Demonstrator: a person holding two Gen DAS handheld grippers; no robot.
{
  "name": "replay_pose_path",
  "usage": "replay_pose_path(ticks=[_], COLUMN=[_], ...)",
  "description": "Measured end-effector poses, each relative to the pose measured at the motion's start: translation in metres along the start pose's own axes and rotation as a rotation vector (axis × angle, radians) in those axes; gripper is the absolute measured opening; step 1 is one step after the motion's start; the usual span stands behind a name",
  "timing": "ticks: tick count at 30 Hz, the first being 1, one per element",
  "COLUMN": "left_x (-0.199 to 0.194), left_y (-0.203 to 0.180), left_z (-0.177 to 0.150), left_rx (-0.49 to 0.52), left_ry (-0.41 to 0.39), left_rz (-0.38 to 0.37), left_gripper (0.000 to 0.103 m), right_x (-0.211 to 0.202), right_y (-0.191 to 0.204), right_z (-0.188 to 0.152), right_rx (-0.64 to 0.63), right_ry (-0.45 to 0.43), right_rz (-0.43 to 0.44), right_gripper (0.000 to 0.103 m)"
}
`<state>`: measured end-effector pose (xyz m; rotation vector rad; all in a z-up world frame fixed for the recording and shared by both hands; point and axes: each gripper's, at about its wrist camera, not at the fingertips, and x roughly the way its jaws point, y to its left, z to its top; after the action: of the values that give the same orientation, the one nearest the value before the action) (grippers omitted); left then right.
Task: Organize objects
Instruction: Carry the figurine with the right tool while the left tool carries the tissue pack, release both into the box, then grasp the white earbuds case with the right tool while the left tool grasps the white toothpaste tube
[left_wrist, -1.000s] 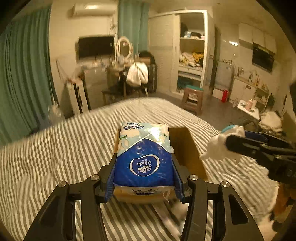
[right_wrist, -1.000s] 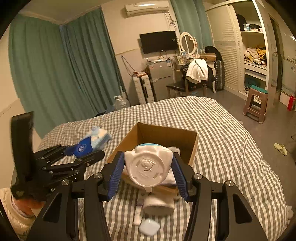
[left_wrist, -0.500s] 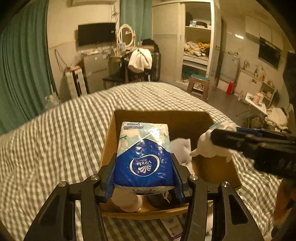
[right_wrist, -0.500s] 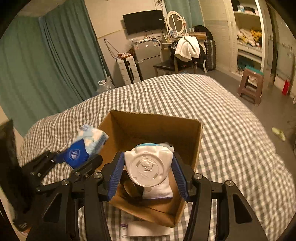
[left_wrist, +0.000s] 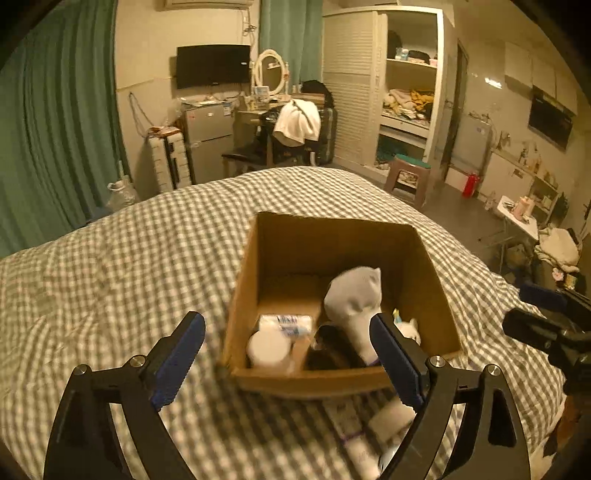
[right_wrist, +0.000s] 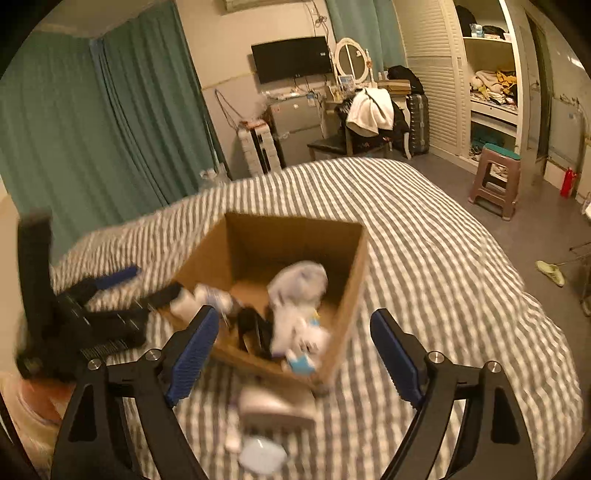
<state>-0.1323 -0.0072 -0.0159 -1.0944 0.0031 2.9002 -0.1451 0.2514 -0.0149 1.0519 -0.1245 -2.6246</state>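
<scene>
An open cardboard box (left_wrist: 432, 273) sits on the checked bed (left_wrist: 129, 258); it also shows in the right wrist view (right_wrist: 354, 280). Inside lie the blue Vinda tissue pack (left_wrist: 290, 324), a white round jar (left_wrist: 269, 347), a white bottle (left_wrist: 356, 295) and dark items. My left gripper (left_wrist: 288, 349) is open and empty just before the box's near wall. My right gripper (right_wrist: 291, 343) is open and empty above the box's near corner. The white bottle (right_wrist: 295, 295) lies in the box, blurred.
Loose small items lie on the bed in front of the box: a white tube and packets (left_wrist: 373, 435), a white pad and a light case (right_wrist: 262, 456). A stool (right_wrist: 495, 177), chair, fridge and wardrobe stand beyond the bed.
Both grippers opened. The tissue pack dropped from my left gripper into the box, and the white bottle dropped from my right gripper into the box. Both grippers drew back slightly.
</scene>
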Motion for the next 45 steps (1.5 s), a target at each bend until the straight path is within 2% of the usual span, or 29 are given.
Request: replay_pose_path(ticks=[3,7,12,17,21,23,26,31,33,34,45], left_x=[-0.023,-0.046,-0.060,-0.041,-0.014,-0.003,0.004,0.009,0.010,0.010,0.010], left_y=[0.011,0.024,0.027,0.026,0.018,0.015,0.015,0.020,0.021,0.020,0.004], left_z=[-0.014,-0.035,-0.066,-0.104,-0.133,-0.143,-0.146,-0.148,-0.150,-0.151,-0.141], left_rx=[-0.021,-0.043,-0.064,-0.074,-0.009,0.007,0.012,-0.011,-0.013,-0.011,0.012], left_ry=[-0.006,-0.024,-0.017,0.083,0.176,0.217,0.236,0.249,0.259,0.261,0.246], left_rz=[0.020,0.022,0.022,0.066,0.055,0.061,0.080,0.082,0.076,0.074,0.042], left_gripper=[0.096,0.096,0.099,0.099,0.099,0.099,0.099,0.099,0.099,0.099,0.099], right_x=[-0.019,-0.040,-0.034,-0.009,0.017,0.031,0.051,0.084,0.092,0.095,0.072], right_y=[0.003,0.013,0.035,0.050,0.054,0.052,0.052,0.053,0.050,0.048,0.049], right_z=[-0.018,-0.039,-0.068,-0.095,-0.113,-0.122,-0.138,-0.163,-0.171,-0.175,-0.168], right_rx=[-0.031,-0.078,-0.101,-0.091,-0.125,-0.121,-0.110,-0.141,-0.149,-0.151,-0.182], right_ry=[0.017,0.015,0.063,0.102,0.156,0.198,0.266,0.355,0.357,0.356,0.319], right_rz=[-0.041,-0.028,-0.021,-0.021,-0.042,-0.024,0.001,0.035,0.013,0.005,0.002], right_gripper=[0.084,0.084,0.084,0.084,0.084,0.084,0.083,0.068,0.058,0.057,0.056])
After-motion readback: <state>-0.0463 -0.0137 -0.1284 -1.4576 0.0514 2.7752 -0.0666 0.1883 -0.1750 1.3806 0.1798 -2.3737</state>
